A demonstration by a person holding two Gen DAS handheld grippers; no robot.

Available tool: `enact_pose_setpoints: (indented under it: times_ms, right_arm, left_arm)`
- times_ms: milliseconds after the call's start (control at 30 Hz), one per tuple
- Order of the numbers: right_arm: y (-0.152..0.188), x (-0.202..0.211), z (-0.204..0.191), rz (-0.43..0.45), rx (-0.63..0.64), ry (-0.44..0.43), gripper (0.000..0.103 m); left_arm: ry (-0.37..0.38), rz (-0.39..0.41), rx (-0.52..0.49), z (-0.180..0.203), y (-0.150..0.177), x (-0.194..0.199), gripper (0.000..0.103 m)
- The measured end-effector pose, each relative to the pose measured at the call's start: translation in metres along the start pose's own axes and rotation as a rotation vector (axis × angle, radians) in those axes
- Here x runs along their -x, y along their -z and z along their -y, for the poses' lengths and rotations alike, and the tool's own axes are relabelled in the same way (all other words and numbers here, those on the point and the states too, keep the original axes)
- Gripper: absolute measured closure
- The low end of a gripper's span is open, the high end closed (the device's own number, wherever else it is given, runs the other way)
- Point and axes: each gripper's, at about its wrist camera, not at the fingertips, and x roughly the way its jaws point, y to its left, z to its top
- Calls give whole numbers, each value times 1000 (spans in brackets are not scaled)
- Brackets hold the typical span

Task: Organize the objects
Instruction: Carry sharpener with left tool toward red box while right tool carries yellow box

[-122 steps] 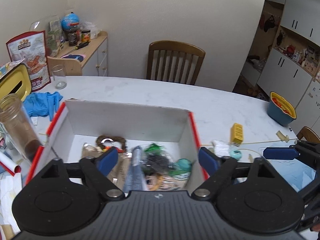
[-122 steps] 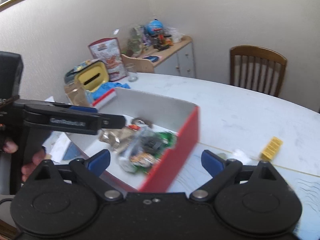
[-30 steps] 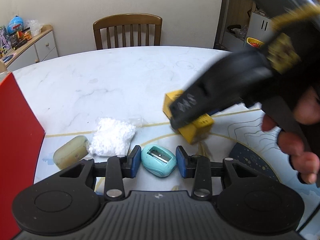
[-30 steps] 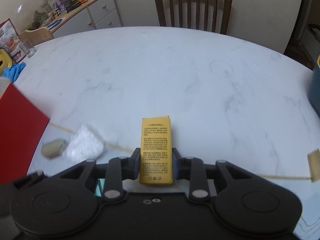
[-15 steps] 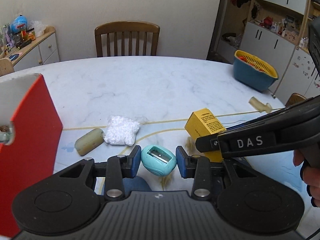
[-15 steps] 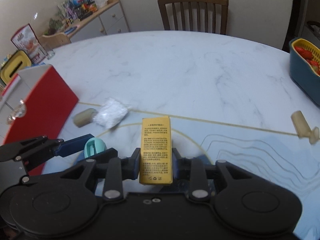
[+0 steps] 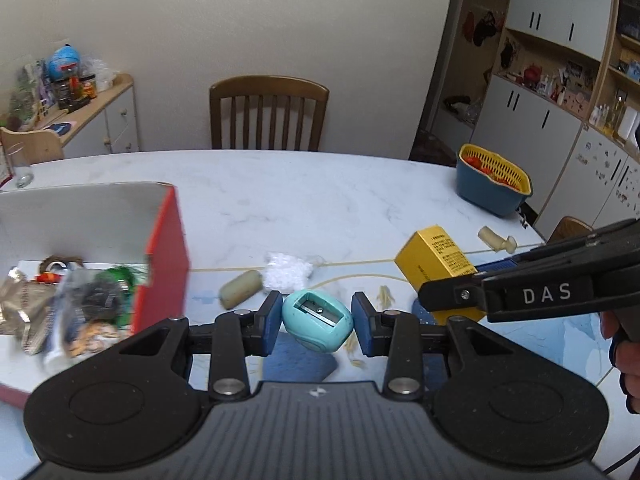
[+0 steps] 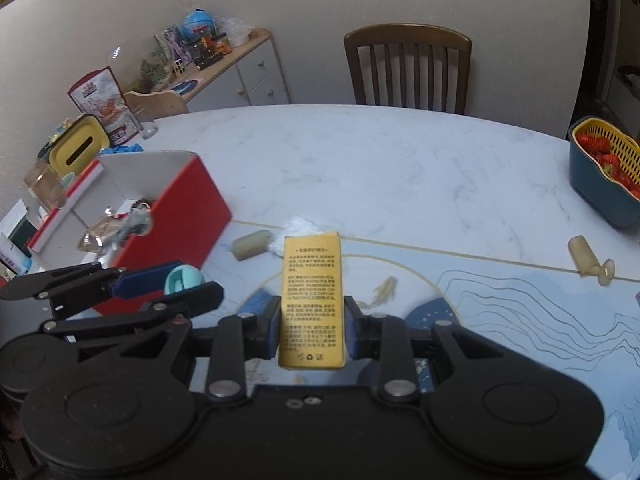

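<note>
Red box (image 7: 162,264) nearer now, teal egg-shaped sharpener (image 7: 317,319), yellow printed carton (image 8: 312,300)

This is a lived-in home dining room. A wooden slat-back chair (image 7: 269,114) is drawn up to the far edge of a white marble worktop (image 7: 320,196), and a colander basket of strawberries (image 8: 606,168) sits by its right edge. Against the left wall a low sideboard (image 8: 236,74) is heaped with snack jars, a small globe and little plants. White cupboards with open shelves of household bits (image 7: 560,92) line the right wall.
</note>
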Motion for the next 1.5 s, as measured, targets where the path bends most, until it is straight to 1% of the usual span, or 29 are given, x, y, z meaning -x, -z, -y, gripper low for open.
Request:
enact_pose_setpoints:
  times_ms: [67, 367, 533, 700, 900, 1033, 1133, 1333, 1500]
  right_arm:
    - [0, 3, -10, 2, 4, -6, 75]
    - [-2, 7, -68, 21, 40, -47, 74]
    - [-6, 0, -103, 22, 67, -62, 74]
    - [-13, -12, -135, 27, 89, -67, 74]
    - [-23, -33, -172, 26, 115, -62, 74]
    - [-31, -49, -193, 29, 139, -53, 74]
    - [-39, -61, -203, 26, 134, -48, 74]
    - [-53, -86, -219, 23, 143, -19, 74]
    - [-64, -110, -227, 11, 155, -2, 75]
  left_arm:
    - [6, 3, 19, -11, -1, 12, 66]
    - [-23, 27, 48, -59, -6, 52, 66]
    - [-36, 46, 55, -89, -9, 69, 66]
    - [-67, 53, 50, -123, -11, 77, 66]
    - [-112, 34, 50, -169, -13, 73, 66]
    - [-125, 21, 77, -200, -18, 67, 66]
    - [-131, 22, 86, -219, -27, 62, 66]
    - [-140, 19, 83, -242, -46, 42, 66]
    - [-130, -26, 97, -255, -57, 12, 66]
